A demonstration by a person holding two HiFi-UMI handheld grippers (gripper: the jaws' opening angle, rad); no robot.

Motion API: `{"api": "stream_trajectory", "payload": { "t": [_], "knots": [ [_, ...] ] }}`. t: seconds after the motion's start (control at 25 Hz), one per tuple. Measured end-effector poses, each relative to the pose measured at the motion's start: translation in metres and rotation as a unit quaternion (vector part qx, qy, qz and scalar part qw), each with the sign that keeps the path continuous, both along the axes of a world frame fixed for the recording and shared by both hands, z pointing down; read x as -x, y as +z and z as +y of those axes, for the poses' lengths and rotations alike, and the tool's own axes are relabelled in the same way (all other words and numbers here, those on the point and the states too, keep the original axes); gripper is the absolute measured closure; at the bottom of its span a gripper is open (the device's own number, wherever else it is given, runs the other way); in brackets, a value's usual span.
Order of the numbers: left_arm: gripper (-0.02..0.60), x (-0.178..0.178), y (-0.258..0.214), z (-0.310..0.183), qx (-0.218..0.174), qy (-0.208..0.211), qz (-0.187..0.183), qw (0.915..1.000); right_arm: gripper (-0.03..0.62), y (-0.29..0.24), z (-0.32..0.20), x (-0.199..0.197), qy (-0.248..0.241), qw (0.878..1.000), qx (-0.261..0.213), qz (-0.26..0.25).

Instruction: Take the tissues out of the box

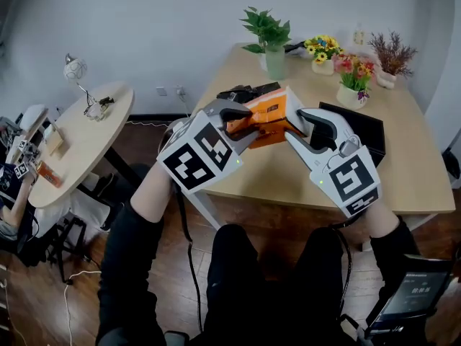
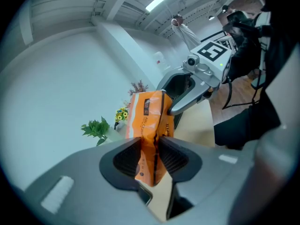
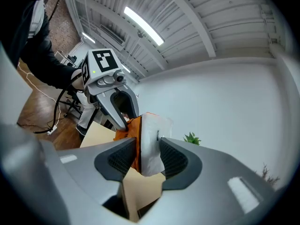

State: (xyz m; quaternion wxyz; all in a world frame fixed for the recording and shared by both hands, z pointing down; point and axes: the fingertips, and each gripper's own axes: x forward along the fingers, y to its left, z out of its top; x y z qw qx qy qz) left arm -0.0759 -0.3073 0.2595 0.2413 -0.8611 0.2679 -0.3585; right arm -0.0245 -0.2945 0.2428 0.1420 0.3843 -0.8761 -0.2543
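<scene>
Left tongs [image 2: 151,149] are pressed almost together, pinching the crinkled orange film of the tissue pack [image 1: 268,115]. The right tongs [image 3: 149,151] stand wider, their ribbed dark pads clamped on the pack's thicker white end. The pack hangs between the two, above the pale wooden tabletop [image 1: 288,186] near its front edge.

Little crowds me. Behind the pack lie some black objects [image 1: 241,92] I cannot make out, and a flat black slab [image 1: 364,132] lies just beside my right tongs. Along the far edge, well apart, stand a leafy green plant [image 1: 268,31] in a pale vase, yellow flowers [image 1: 322,47], a pot of pink and red flowers [image 1: 353,74] and dark reddish sprigs [image 1: 392,52]. Off to my left is a round side table [image 1: 86,150] carrying a small lamp [image 1: 75,69], over a dark plank floor [image 1: 36,294].

The film looks thin and glossy, folded into a sharp vertical crease where my left pads bite. The white end is soft and blocky with rounded corners.

Only the left gripper view shows that crease and the print on the orange face. Only the right gripper view shows the white face squarely, with orange just behind it. Both show ceiling light strips [image 3: 143,25], which the head view misses, while only the head view shows the tabletop and its pots laid out.
</scene>
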Motion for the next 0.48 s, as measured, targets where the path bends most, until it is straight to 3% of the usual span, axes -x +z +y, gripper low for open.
{"api": "stream_trajectory", "payload": {
  "t": [0.28, 0.48],
  "knots": [
    [0.479, -0.001, 0.042, -0.005, 0.06, 0.007, -0.043, 0.9973, 0.427, 0.047, -0.009, -0.001, 0.012, 0.995, 0.093, -0.03],
    [0.482, -0.005, 0.067, -0.005, 0.078, 0.007, -0.072, 0.9943, 0.427, 0.074, -0.011, -0.007, 0.024, 0.99, 0.128, -0.048]
  ]
}}
